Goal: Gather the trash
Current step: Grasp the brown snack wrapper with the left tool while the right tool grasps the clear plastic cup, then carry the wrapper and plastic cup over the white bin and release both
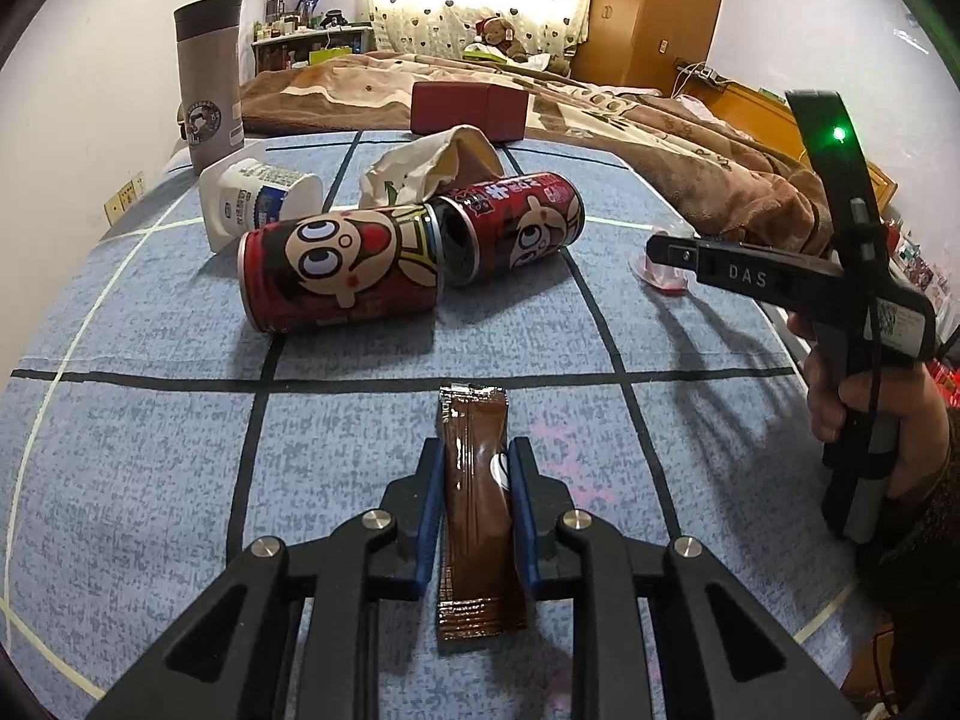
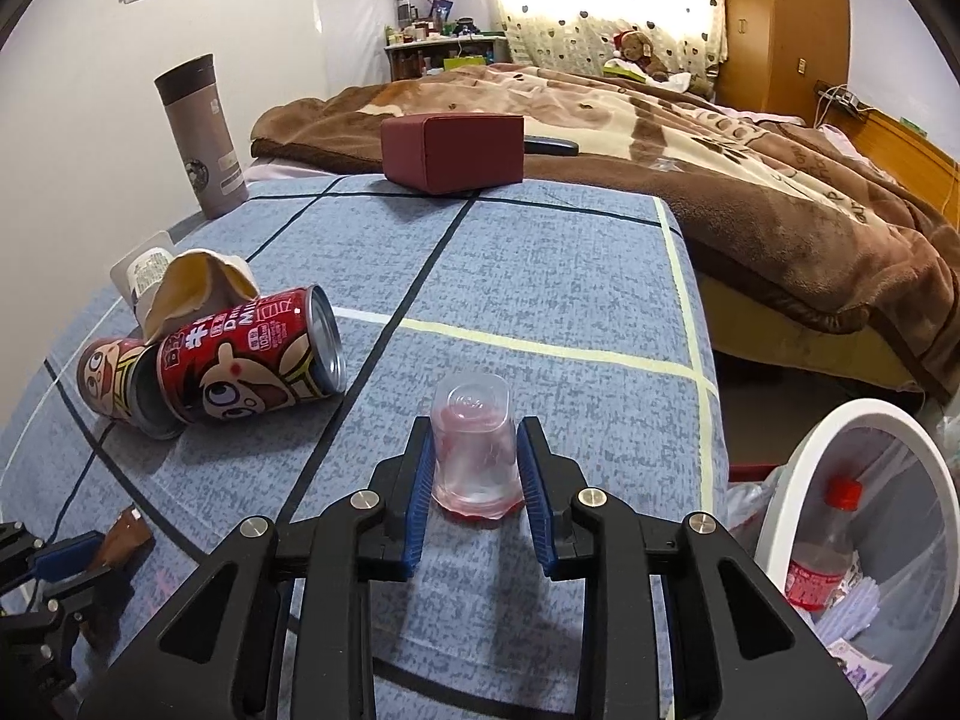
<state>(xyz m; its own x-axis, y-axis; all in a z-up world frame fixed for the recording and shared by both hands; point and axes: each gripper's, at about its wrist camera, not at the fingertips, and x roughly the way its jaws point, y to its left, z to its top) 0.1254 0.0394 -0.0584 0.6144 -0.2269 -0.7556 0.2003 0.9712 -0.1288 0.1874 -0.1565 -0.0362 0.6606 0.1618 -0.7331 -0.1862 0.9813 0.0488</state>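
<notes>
My left gripper [image 1: 471, 516] has its blue pads [image 1: 427, 516] pressed against both long edges of a brown snack wrapper [image 1: 477, 504], which lies flat on the blue checked cloth [image 1: 150, 450] and sticks out past my fingertips. My right gripper [image 2: 474, 468] straddles an upturned clear plastic cup [image 2: 474, 444] with a reddish rim; its pads [image 2: 531, 468] sit just beside the walls, possibly touching, though I cannot tell. Ahead and left of those fingers lie two red cartoon cans [image 2: 252, 366], a crumpled paper bag [image 2: 192, 288] and a white yogurt tub [image 1: 258, 198]. A white bin [image 2: 840, 480] stands off to their right.
</notes>
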